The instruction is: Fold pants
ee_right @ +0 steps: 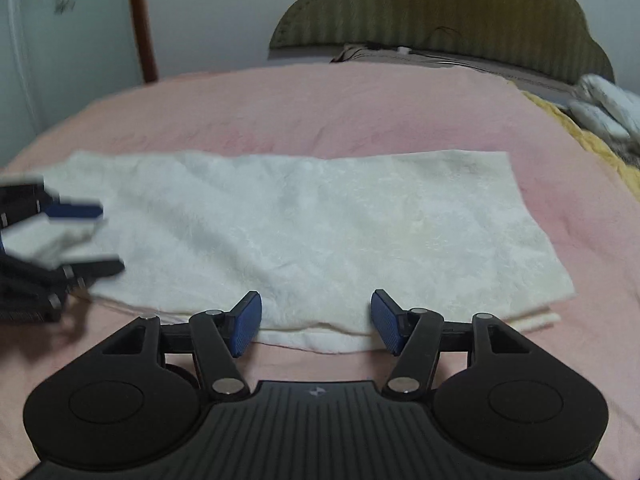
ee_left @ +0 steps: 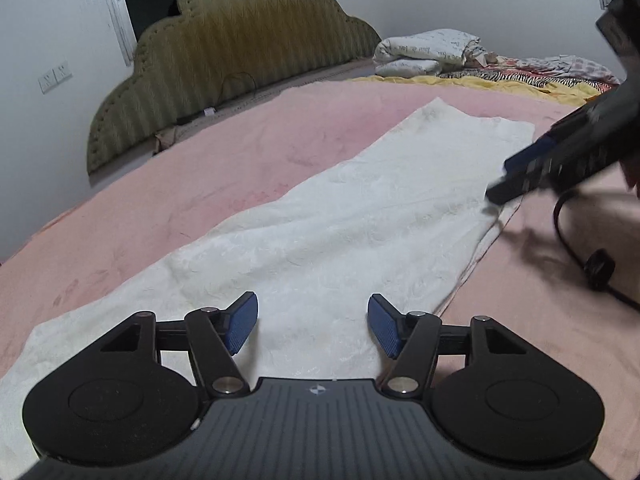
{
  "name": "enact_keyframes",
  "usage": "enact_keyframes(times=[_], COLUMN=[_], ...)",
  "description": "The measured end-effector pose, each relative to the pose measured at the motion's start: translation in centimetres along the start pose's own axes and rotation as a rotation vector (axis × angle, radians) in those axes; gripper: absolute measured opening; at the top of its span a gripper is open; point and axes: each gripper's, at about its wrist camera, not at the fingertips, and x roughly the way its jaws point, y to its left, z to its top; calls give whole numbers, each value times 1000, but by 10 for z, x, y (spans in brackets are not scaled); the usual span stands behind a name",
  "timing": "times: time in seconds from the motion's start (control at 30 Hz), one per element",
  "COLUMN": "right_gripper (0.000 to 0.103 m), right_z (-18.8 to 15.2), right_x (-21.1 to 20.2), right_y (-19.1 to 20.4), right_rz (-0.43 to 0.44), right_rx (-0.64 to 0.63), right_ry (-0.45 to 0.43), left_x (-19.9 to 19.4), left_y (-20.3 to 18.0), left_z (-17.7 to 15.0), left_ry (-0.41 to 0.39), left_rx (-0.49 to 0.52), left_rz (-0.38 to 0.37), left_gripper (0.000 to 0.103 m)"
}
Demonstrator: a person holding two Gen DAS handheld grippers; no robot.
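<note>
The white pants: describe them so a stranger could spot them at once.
Start at the olive scalloped headboard, then come down onto the pink bedspread. The pants lie flat across it as a long, layered strip. They are the only white, textured cloth on the pink; the other bedding is piled near the headboard.

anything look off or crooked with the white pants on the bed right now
Mostly tidy: the white pants lie flat in a long strip on the pink sheet. One flaw: along the near edge a lower layer peeks out past the top one, so the edges are not flush.
</note>
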Motion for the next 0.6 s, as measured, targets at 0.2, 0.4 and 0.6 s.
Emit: enact_keyframes(times=[0.2, 0.4, 0.6], right_gripper=[62, 65, 63], right_z=[-23, -47, -45], right_x=[-31, -13, 12], right_y=[-74, -93, -124], right_rz=[-85, 92, 128], right_rx=[440, 617, 784], right_ry=[-104, -145, -309], left_x=[-4, 0, 6], left_y=[-14, -13, -4], left_z=[-7, -10, -9], left_ry=[-72, -52, -12], left_rx=[23, 11, -39], left_rz=[80, 93, 81], left_gripper=[81, 89, 96])
